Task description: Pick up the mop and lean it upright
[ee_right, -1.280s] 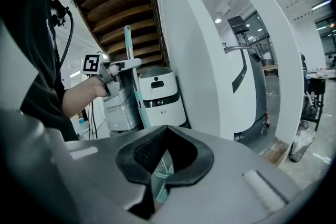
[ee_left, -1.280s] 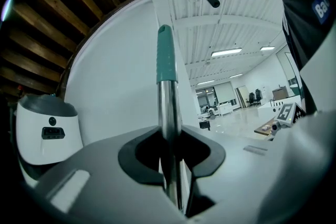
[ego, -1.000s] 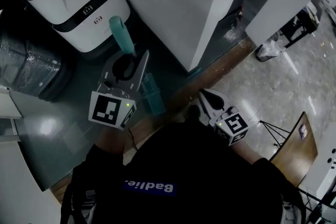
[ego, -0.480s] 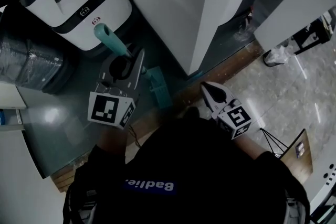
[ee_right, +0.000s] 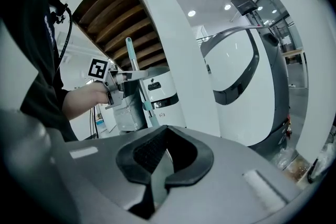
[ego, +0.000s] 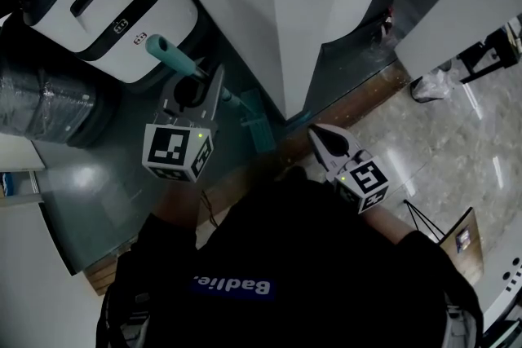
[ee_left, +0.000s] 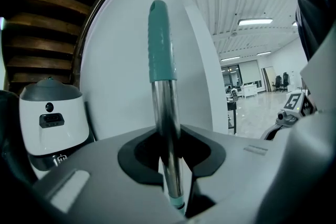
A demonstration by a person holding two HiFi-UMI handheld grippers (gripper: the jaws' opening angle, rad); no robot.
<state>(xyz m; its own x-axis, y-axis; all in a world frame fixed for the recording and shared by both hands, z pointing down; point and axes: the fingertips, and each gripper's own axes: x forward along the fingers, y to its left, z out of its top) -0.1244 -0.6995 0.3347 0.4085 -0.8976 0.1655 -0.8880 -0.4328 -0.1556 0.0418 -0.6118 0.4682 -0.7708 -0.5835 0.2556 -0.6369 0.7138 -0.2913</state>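
The mop has a chrome pole [ee_left: 167, 128] with a teal grip [ee_left: 159, 42] on top. In the left gripper view it stands close to upright. My left gripper [ego: 198, 85] is shut on the pole below the teal grip [ego: 165, 53], with the pole squeezed between its jaws [ee_left: 169, 140]. The teal mop head [ego: 258, 123] rests on the dark floor at the foot of the white wall [ego: 269, 12]. My right gripper [ego: 320, 134] hangs to the right, apart from the mop, its jaws shut with nothing in them [ee_right: 166, 131]. The right gripper view shows the left gripper [ee_right: 118, 81] holding the pole.
A white machine with a dark band [ego: 106, 4] stands just behind the mop's grip. A grey wrapped drum [ego: 41, 94] sits at the left. A wooden strip [ego: 359, 98] edges the glossy stone floor [ego: 440, 134] on the right. A curved white and black body [ee_right: 236, 71] rises by the wall.
The left gripper has carried the mop closer to the white wall. The mop head now lies nearer the wall's foot. The right gripper has shifted a little and stays empty.
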